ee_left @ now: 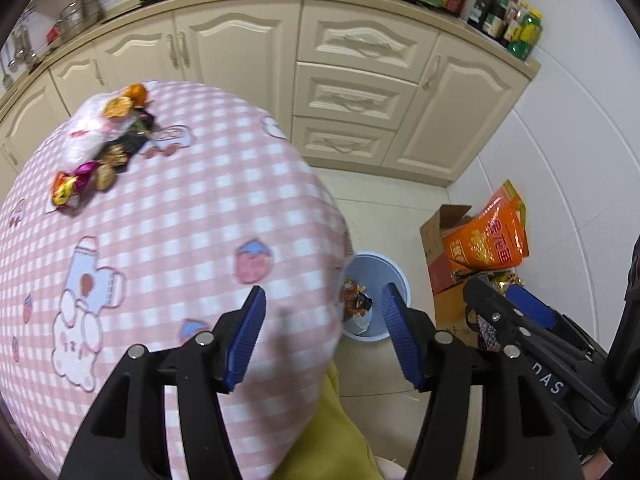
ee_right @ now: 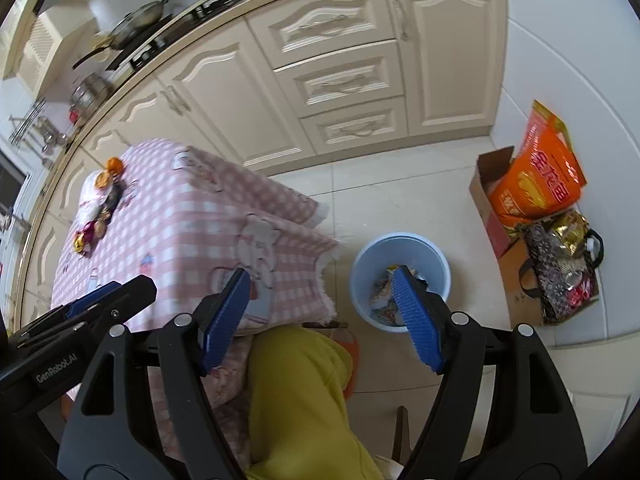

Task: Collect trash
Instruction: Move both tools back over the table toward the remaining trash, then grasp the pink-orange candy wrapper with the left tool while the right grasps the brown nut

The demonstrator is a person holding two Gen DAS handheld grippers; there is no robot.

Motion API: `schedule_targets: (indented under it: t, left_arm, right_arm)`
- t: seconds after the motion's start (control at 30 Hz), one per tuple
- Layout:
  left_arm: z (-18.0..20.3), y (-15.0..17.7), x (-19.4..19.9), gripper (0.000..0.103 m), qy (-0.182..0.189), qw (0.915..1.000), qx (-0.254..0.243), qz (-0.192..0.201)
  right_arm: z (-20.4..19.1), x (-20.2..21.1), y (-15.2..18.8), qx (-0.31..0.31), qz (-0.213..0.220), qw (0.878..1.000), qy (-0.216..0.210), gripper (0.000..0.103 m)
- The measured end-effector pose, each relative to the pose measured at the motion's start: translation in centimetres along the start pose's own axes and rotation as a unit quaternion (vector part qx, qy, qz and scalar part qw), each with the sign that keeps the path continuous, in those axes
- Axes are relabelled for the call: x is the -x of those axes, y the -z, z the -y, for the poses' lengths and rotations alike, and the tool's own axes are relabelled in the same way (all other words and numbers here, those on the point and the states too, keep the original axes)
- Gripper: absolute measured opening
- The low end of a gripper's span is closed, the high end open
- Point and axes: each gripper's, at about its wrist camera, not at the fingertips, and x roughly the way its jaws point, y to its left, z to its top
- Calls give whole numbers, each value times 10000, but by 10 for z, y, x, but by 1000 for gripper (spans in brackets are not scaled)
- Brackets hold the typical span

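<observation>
A pile of wrappers and snack trash (ee_left: 108,148) lies at the far left of the pink checked table (ee_left: 180,208); it also shows in the right wrist view (ee_right: 100,208). A light blue bin (ee_left: 380,276) with wrappers inside stands on the floor right of the table, also in the right wrist view (ee_right: 400,256). My left gripper (ee_left: 322,312) is open and empty above the table's near right edge. My right gripper (ee_right: 320,296) is open and empty above the gap between table and bin. It appears in the left wrist view (ee_left: 512,312) at the right.
Cream kitchen cabinets (ee_left: 352,92) run along the back, with bottles (ee_left: 508,20) on the counter. A cardboard box with an orange bag (ee_right: 536,176) and a dark bag (ee_right: 560,268) sits by the right wall. A person's yellow-clad leg (ee_right: 300,392) is below the grippers.
</observation>
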Motion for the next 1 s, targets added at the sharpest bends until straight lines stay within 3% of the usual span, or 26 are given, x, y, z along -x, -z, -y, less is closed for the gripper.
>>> schedule_targets:
  t: [0.63,1.0]
  left_arm:
    - [-120,7,35,63,-187,9941,1036,276]
    - [-197,-2,38,65,-437,9860,1582,306]
  right_arm:
    - [-134,-28,6,1091,-293,9930,-351,76]
    - [-203,-60,4,1570,-570,9845,-530,76]
